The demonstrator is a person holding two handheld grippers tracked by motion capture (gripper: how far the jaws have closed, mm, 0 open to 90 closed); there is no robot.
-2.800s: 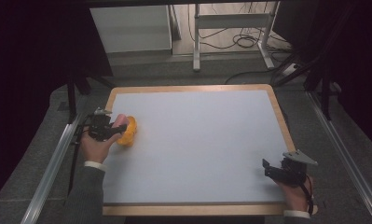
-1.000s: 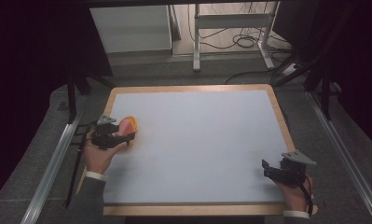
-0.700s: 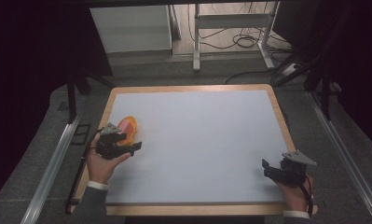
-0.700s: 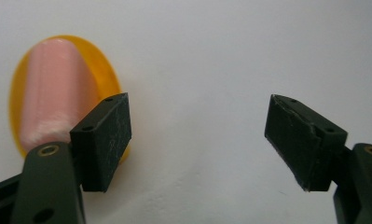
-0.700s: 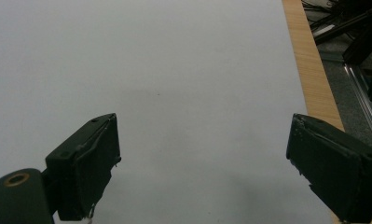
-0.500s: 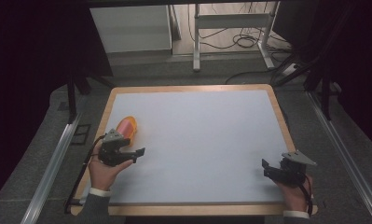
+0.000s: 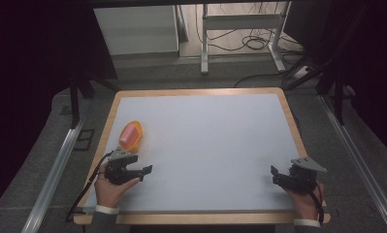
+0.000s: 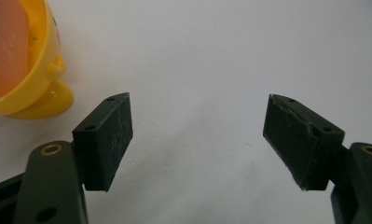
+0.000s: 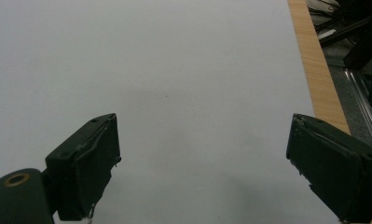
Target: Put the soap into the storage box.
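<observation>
A: How is the yellow bowl expected to handle?

B: It is judged to be light, stiff plastic with a smooth, probably slippery wall. A pink block is seen inside it, standing above the rim; it looks soft, perhaps a sponge, though that cannot be confirmed. The whole is not thought fragile, but it could be tipped or slid easily on the smooth table.

A: Where should it be taken hold of?

B: The rim is suggested, with one finger inside and one outside the wall. A small lug at the side, seen in the left gripper view, might also be pinched, though less securely.

A: Where is the bowl found relative to the fingers?

B: It rests near the table's left edge, beyond the left gripper and apart from it. In the left gripper view the bowl is seen up and to the left of the near finger, outside the gap and not touched. The fingers are held wide apart with nothing between them.

A: And the other side?

B: The right gripper is held near the table's front right corner, well apart from the bowl. Its fingers are likewise spread and empty over bare table.
</observation>
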